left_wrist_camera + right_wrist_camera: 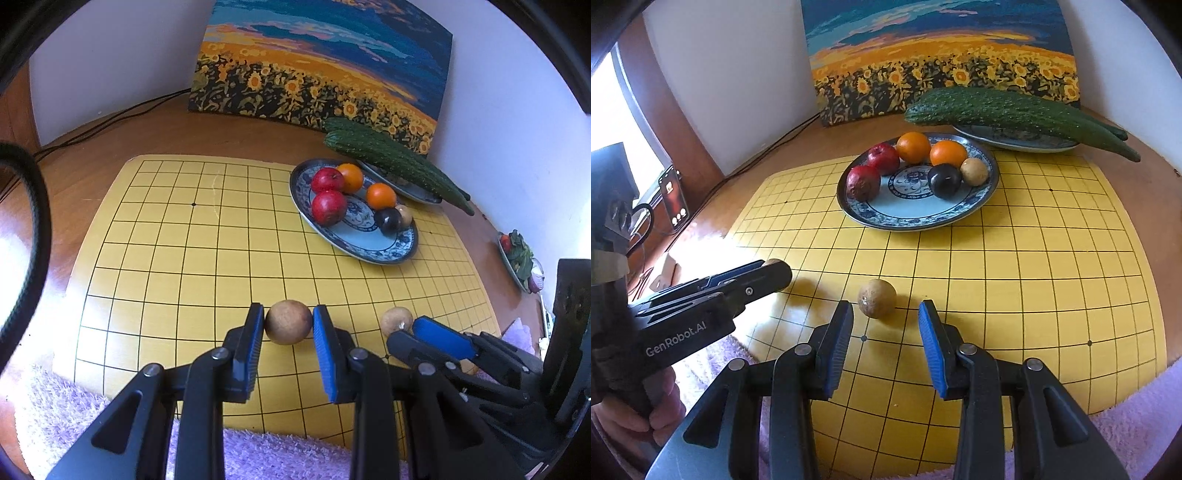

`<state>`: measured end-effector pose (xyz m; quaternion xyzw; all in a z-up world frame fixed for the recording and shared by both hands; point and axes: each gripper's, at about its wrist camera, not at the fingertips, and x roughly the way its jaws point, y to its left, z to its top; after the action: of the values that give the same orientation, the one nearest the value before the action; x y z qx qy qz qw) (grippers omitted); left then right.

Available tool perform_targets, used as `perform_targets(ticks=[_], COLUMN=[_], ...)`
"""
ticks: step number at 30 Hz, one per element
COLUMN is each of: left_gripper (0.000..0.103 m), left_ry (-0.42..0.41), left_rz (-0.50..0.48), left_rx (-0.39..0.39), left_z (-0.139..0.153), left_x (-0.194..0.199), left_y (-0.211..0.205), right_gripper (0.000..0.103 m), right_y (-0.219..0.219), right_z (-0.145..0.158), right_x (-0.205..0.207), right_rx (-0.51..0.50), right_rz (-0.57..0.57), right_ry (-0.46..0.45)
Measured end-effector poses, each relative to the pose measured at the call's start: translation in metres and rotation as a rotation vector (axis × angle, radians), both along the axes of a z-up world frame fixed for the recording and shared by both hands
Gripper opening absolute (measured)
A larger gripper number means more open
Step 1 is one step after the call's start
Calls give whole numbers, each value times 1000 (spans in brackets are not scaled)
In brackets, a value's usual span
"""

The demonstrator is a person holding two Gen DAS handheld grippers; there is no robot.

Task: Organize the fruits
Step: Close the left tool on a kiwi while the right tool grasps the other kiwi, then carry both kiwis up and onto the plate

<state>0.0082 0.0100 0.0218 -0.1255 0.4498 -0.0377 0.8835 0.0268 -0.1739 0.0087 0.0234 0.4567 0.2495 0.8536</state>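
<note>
Only from the right wrist, a phone (674, 201); left gripper (288, 321) pinching a longan (287, 322), right gripper (885, 314) spread.

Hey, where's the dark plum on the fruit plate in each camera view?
Left wrist view: the dark plum sits right of centre, at the right end of the blue patterned plate.
Right wrist view: the dark plum sits above centre, right of the plate's middle.
Shared landmark: the sunflower painting against the wall.

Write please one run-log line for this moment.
left hand-held gripper: shut on brown fruit | right hand-held gripper: open, second brown fruit just ahead | plate: six fruits
</note>
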Motion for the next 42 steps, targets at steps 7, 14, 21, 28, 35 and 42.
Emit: perform_targets(ticks=[7, 14, 21, 28, 35, 42], left_gripper=[28, 28, 28, 28, 28, 28], left_ry=[4, 5, 0, -11, -35, -43], left_rz=[1, -5, -7, -29, -60, -86], left_rx=[3, 9, 9, 13, 26, 33], left_z=[0, -1, 3, 12, 25, 26], left_x=[0, 1, 1, 8, 22, 40], left_y=[-1, -3, -6, -13, -22, -36], right_gripper=[38, 27, 24, 24, 24, 24], right_y=[5, 5, 4, -5, -16, -22], right_z=[-2, -3, -3, 2, 13, 18], right_x=[1, 2, 2, 4, 16, 30], right_rx=[-6, -10, 18, 36, 23, -3], right_rz=[20, 27, 48, 36, 22, 9], right_ry=[-15, -26, -20, -26, -55, -77])
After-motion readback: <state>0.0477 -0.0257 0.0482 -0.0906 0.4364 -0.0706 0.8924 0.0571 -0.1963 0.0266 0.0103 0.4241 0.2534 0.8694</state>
